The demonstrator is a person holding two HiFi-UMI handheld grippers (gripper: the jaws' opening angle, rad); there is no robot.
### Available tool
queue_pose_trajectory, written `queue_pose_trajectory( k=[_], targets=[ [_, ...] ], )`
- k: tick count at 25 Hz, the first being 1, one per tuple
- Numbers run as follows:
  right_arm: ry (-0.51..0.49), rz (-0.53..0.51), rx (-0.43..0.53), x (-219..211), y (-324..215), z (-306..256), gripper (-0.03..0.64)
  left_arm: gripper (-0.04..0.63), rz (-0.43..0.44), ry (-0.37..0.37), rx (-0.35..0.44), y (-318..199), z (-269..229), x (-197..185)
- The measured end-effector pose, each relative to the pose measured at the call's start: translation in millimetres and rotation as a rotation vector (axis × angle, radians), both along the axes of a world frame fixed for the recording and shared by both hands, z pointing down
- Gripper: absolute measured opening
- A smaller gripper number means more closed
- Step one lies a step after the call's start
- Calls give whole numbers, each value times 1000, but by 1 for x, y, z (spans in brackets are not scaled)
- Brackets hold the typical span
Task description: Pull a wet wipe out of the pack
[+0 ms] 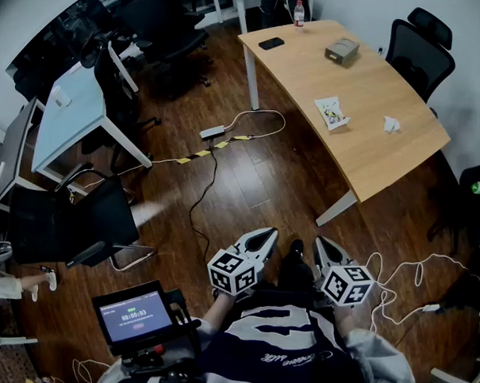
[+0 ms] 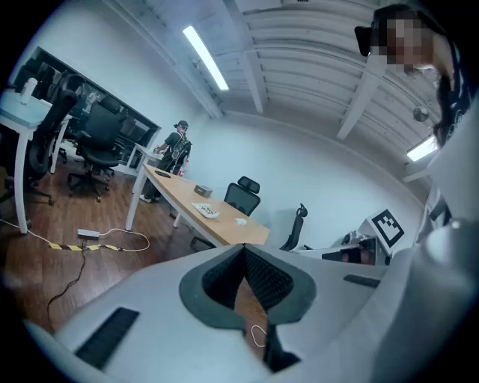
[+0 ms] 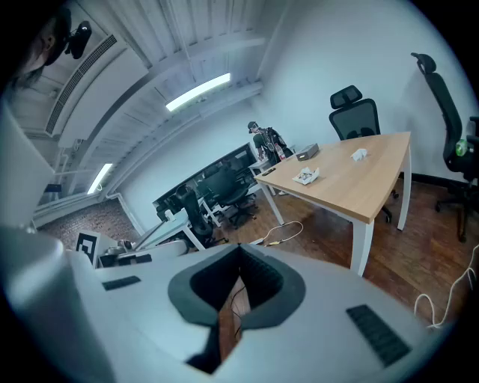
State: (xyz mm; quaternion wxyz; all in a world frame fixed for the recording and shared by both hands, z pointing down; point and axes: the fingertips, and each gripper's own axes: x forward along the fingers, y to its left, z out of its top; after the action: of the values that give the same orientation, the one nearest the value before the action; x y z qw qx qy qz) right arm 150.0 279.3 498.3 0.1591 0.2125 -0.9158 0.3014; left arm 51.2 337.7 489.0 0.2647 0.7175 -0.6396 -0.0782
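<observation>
hanging low in front of the person's body, the left gripper (image 1: 262,237) and right gripper (image 1: 323,247) each have their jaws closed tip to tip, with nothing between them. both point out over the dark wooden floor (image 1: 249,171) and its cables (image 1: 213,178). the wet wipe pack (image 1: 332,113) lies well apart from them on the light wood table (image 1: 368,157), with a crumpled white sheet (image 1: 392,124) near it and a small box (image 1: 341,51) farther along.

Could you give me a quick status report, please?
Left gripper shut, empty; right gripper the same. Wipe pack on table, well ahead. Cable lies between.
</observation>
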Motion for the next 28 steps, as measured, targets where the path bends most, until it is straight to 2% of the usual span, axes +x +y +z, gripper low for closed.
queue_pose_trajectory(
  k=[5,11,17,23,28],
  targets=[
    [2,-16,4,-14,-31,1,-3,3,-28,0,-9,-23,1,-16],
    [-9,-49,12,-48,-121,-2,-3,3,-84,-1,-6,-103,-4,-52],
    [-14,-67,4,-68,-196,-3,-3,3,-65,-12,4,-179,-11,-59],
    [-10,-80,-35,-80,-250,10,-3,3,-56,-23,-30,-233,-4,-66],
    [-3,-66,-103,-84,-279,32,-3,3,-34,-39,-92,-262,9,-71]
  ],
)
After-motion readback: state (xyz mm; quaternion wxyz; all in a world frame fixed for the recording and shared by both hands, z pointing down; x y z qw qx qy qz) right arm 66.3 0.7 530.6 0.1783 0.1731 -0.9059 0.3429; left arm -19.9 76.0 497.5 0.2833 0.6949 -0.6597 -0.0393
